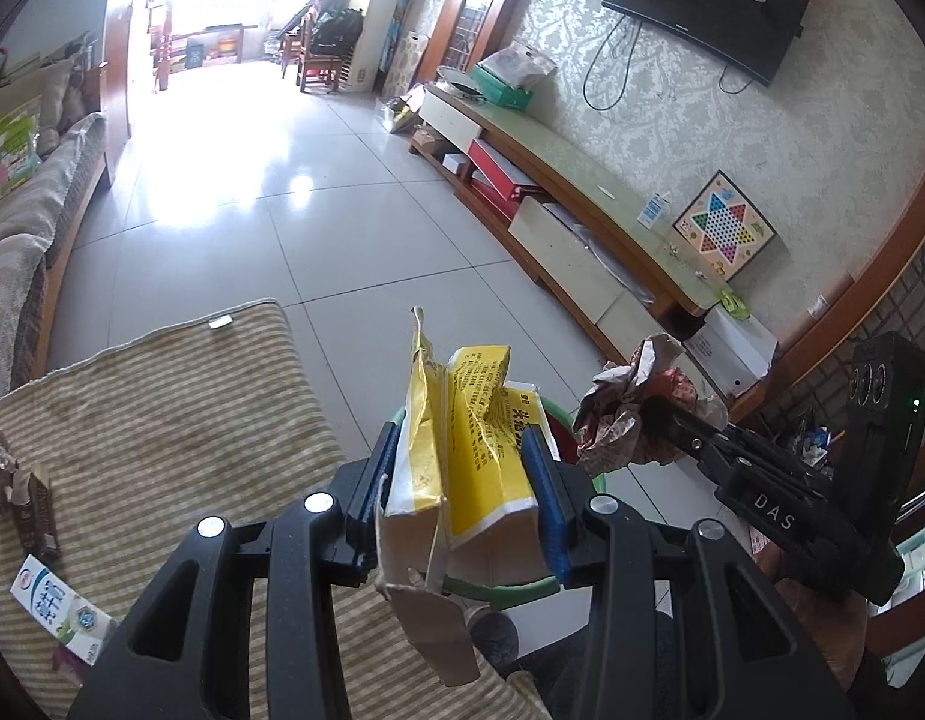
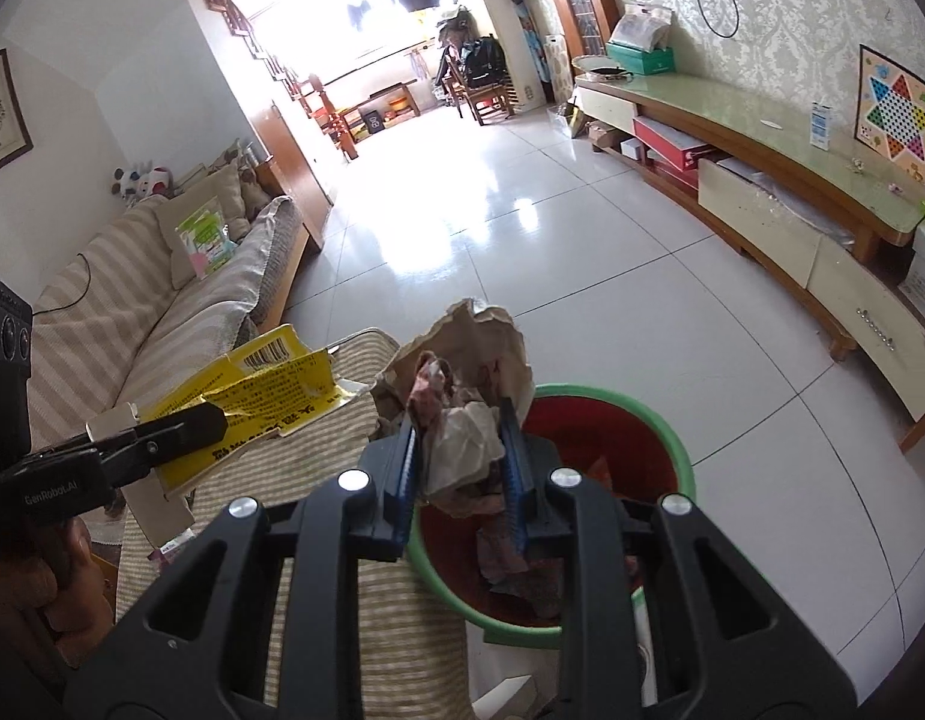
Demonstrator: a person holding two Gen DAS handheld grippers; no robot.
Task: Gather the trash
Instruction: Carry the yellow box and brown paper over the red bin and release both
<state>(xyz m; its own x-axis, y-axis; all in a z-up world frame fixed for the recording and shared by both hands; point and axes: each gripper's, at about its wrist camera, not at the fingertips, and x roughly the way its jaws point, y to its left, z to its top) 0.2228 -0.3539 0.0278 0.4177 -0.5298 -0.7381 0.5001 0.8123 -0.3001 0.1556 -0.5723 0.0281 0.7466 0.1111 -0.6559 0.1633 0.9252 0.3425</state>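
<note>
the left gripper (image 1: 465, 480) has its fingers clamped on a torn yellow carton (image 1: 462, 450), held beside the bin. to its right, the right gripper (image 2: 459, 456) grips a crumpled paper wad (image 2: 462, 414) between its fingers, just over the green-rimmed red bin (image 2: 672, 438).

- Crushed yellow cardboard carton (image 1: 462, 450) with black print, torn open, brown inner flap hanging down; clamped upright between the left gripper's blue fingers (image 1: 540, 480).
- Crumpled brownish paper wad (image 2: 462, 420), pinched between the right gripper's blue fingers (image 2: 513, 462), bulging above the tips.
- Red plastic bin with green rim (image 2: 672, 438), just beyond and below those fingertips, crumpled paper inside.
</note>
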